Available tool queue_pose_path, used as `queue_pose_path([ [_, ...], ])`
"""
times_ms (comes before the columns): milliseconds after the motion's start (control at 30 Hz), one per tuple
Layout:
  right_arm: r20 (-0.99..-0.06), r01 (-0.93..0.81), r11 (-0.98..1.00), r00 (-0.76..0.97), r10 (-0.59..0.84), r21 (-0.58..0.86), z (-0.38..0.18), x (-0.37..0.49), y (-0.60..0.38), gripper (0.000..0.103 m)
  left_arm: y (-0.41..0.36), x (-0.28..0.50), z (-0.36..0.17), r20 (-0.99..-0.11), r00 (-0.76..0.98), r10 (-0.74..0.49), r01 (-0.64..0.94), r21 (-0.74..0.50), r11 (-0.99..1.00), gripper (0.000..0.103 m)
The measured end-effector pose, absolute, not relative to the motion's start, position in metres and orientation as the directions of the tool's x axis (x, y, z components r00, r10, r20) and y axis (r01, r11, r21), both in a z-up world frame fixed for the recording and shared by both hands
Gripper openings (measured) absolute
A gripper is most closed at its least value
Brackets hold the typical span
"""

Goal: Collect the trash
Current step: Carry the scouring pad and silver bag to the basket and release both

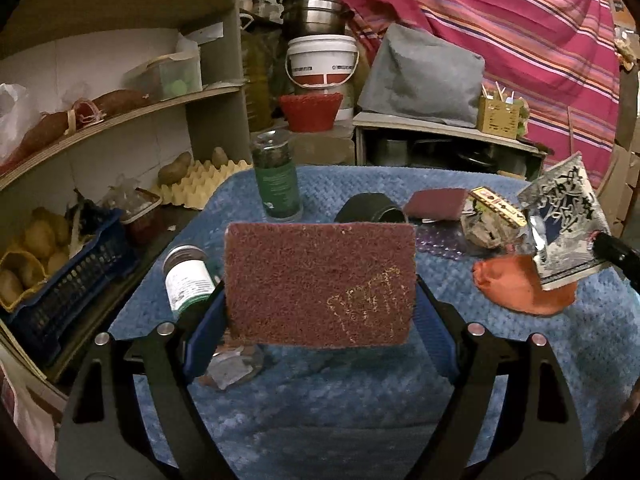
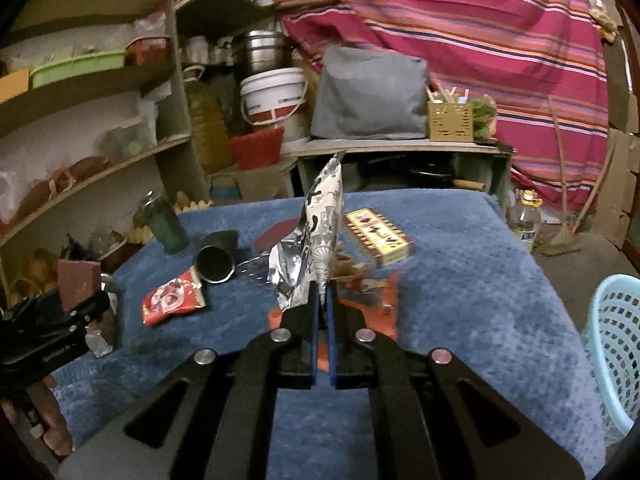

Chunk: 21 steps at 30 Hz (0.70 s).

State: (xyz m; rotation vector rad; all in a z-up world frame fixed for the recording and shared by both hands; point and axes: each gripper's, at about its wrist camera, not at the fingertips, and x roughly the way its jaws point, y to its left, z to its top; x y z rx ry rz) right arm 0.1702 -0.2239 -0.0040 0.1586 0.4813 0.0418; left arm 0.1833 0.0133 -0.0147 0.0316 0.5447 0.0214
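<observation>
Maroon scouring pad (image 1: 320, 284) is clamped between left gripper (image 1: 320, 320) jaws; foil wrapper (image 2: 316, 236) is pinched upright by right gripper (image 2: 321, 292).

A striped red curtain (image 2: 460, 40) hangs behind a low cabinet (image 2: 404, 160). Left of the cabinet stand curved wooden shelves (image 1: 120, 116) against a white tiled wall (image 1: 100, 60). Right of it lies bare grey floor (image 2: 576, 264). The light is dim and warm.

Blue blanket (image 2: 460, 264) free rightward (basket (image 2: 616, 344) beyond).
</observation>
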Motion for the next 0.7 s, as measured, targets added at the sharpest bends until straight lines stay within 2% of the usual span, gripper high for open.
queue_pose_path([
  [700, -0.466, 0.183, 0.974, 0.879, -0.1, 0.137, 0.006, 0.114, -0.35, 0.004, -0.079, 0.171, -0.009, -0.501, 0.863, -0.062, 0.111, 0.069, 0.991, 0.083],
])
